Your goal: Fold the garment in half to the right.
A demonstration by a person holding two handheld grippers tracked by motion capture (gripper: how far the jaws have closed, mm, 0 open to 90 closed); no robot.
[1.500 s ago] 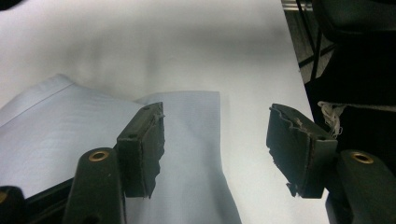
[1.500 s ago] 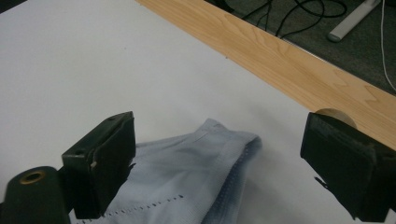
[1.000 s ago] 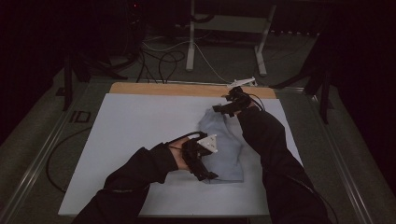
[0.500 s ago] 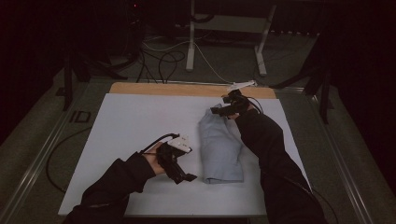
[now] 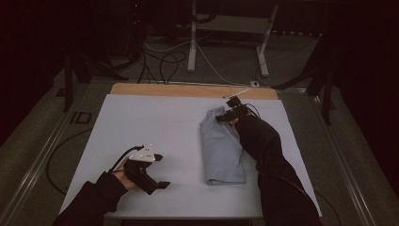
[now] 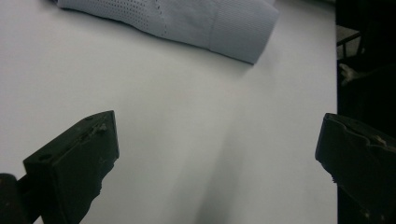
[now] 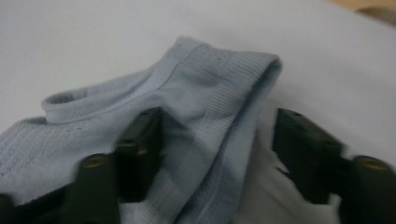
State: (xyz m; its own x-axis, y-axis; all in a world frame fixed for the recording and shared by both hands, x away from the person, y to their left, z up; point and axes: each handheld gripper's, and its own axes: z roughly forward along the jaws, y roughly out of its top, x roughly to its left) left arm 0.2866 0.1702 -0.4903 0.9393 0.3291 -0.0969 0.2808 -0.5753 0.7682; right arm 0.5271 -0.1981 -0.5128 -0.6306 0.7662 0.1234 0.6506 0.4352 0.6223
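Light-blue garment (image 5: 221, 148) is lying folded into a long strip, right of centre on the table (image 5: 141, 122). Right gripper (image 5: 229, 114) is sitting at the garment's far end, jaws apart, straddling the ribbed hem. Left gripper (image 5: 149, 173) is hovering well left of the garment, spread wide, empty. Judging: lengthwise fold done, crosswise fold probably left.

Folded garment (image 6: 187, 23) cut by top edge in left gripper view; right gripper view motion-blurred.

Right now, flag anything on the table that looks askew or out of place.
Only the folded light-blue garment: its far end is rumpled, with the ribbed hem bunched up between the open right gripper's jaws. The left gripper hangs open over the bare table.
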